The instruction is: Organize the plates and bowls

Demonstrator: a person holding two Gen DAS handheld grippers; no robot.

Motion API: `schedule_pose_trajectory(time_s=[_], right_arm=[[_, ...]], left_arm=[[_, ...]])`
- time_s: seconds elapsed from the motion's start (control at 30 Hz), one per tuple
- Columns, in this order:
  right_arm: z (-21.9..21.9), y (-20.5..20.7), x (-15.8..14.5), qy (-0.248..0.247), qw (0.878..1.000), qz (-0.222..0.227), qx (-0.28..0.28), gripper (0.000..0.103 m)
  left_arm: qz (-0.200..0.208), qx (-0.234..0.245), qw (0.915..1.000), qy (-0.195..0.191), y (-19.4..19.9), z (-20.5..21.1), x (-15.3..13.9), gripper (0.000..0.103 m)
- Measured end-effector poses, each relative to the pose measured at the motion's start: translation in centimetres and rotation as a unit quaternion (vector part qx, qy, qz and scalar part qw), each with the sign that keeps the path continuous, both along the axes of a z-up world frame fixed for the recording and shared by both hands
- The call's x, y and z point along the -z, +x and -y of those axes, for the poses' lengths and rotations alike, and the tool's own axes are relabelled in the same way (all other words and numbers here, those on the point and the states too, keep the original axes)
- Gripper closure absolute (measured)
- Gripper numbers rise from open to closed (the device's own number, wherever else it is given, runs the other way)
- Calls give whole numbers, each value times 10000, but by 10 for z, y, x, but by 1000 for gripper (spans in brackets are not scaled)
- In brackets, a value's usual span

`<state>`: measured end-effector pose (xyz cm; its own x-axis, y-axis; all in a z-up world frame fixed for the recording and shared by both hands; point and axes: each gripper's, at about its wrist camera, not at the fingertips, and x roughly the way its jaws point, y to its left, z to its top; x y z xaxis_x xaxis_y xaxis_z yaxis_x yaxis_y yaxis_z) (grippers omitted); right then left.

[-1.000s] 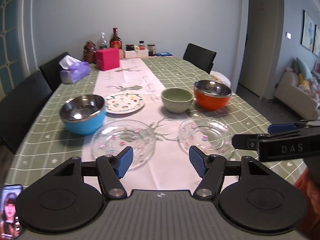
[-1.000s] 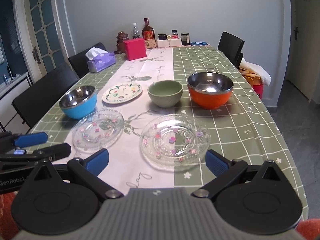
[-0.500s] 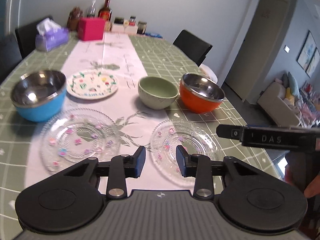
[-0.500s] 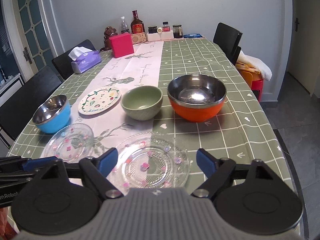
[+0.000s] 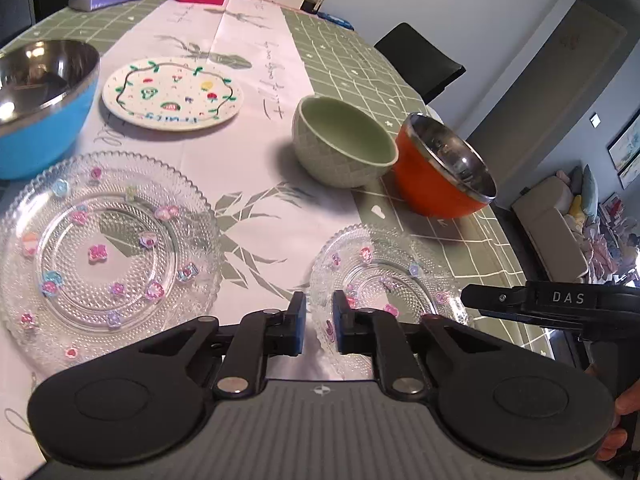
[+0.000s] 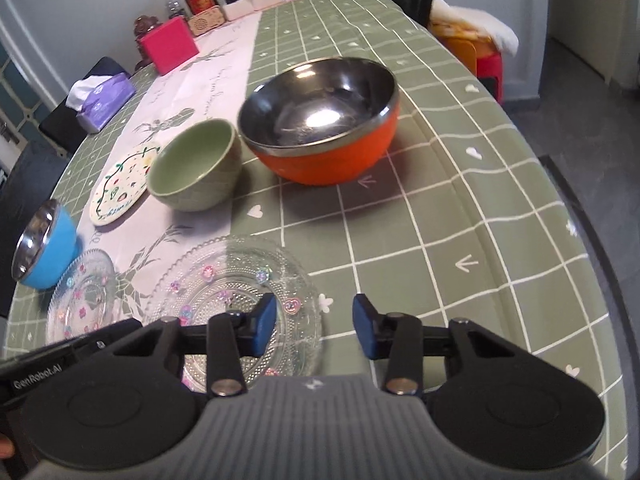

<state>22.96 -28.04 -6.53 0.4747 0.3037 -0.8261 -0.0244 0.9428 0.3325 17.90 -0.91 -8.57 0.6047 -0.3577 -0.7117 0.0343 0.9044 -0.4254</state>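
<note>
Two clear glass plates with coloured flowers lie near the table's front edge: one on the left [image 5: 100, 252] [image 6: 82, 300], one on the right [image 5: 384, 280] [image 6: 236, 292]. Behind them stand a blue steel bowl [image 5: 36, 104] [image 6: 44, 248], a painted white plate [image 5: 172, 94] [image 6: 120, 188], a green bowl [image 5: 344, 146] [image 6: 192, 168] and an orange steel bowl [image 5: 440, 168] [image 6: 320, 124]. My left gripper [image 5: 319, 326] is narrowly open at the left rim of the right glass plate. My right gripper [image 6: 315, 326] is open over that plate's right rim.
A green checked tablecloth with a white runner [image 5: 248, 48] covers the table. At the far end are a pink box [image 6: 170, 44], a purple tissue pack [image 6: 104, 98], bottles and jars. Dark chairs [image 5: 420, 64] stand around it. The table's right edge [image 6: 580, 240] drops to the floor.
Both grippers have moved forward and lower toward the right glass plate. The left jaws have narrowed from wide open to a small gap. The right jaws have narrowed somewhat.
</note>
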Motion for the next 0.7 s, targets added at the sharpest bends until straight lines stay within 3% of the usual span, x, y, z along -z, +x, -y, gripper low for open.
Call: schedule_pose_trajectory(time_s=[0.1,0.23,0.37,0.7], right_arm=[[4,1,8,300,9991,-287,82,76],[8,2,14,548,9970,-492,221,78],[12,1,18,798,9941,-648,342,94],[15,-5,15,825,9942,-586,359,95]], left_arm=[[-39,-23,9999,-162,2,-3,6,93],[-50,-6,9998,-216,5,-3,7,96],[-80,-40,9996,-285,6,-4,7,96],[-150,-148,9989,-428,1,-6,4,98]])
